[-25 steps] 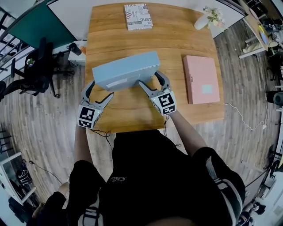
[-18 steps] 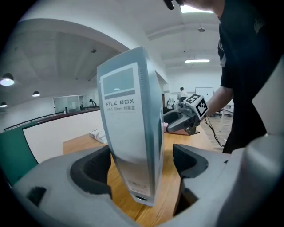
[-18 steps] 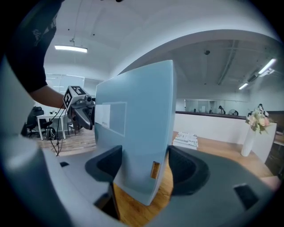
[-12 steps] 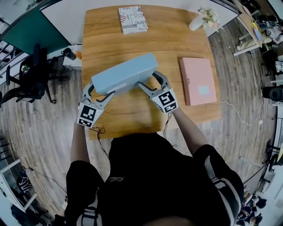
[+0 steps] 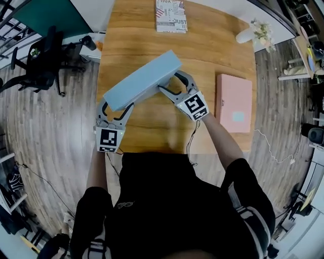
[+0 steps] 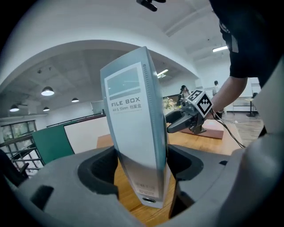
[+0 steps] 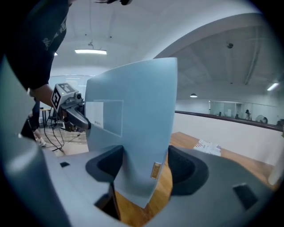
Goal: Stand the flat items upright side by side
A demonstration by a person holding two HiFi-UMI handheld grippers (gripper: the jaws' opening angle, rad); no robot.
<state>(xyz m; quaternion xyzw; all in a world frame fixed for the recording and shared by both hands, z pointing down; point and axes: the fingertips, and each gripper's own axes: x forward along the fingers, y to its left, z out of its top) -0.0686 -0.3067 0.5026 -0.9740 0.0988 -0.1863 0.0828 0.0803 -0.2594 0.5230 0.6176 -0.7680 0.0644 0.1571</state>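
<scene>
Grippers hold the blue file box (image 5: 142, 81) by its two ends at the middle of the wooden table (image 5: 152, 126). The box is turned up on its long thin side. The left gripper (image 5: 117, 104) has one end between its jaws, and they are closing on it. The right gripper (image 5: 169, 81) squeezes the other end. A pink box (image 5: 234, 102) lies flat on the table's right side. A patterned book (image 5: 171, 8) lies flat at the table's far edge.
</scene>
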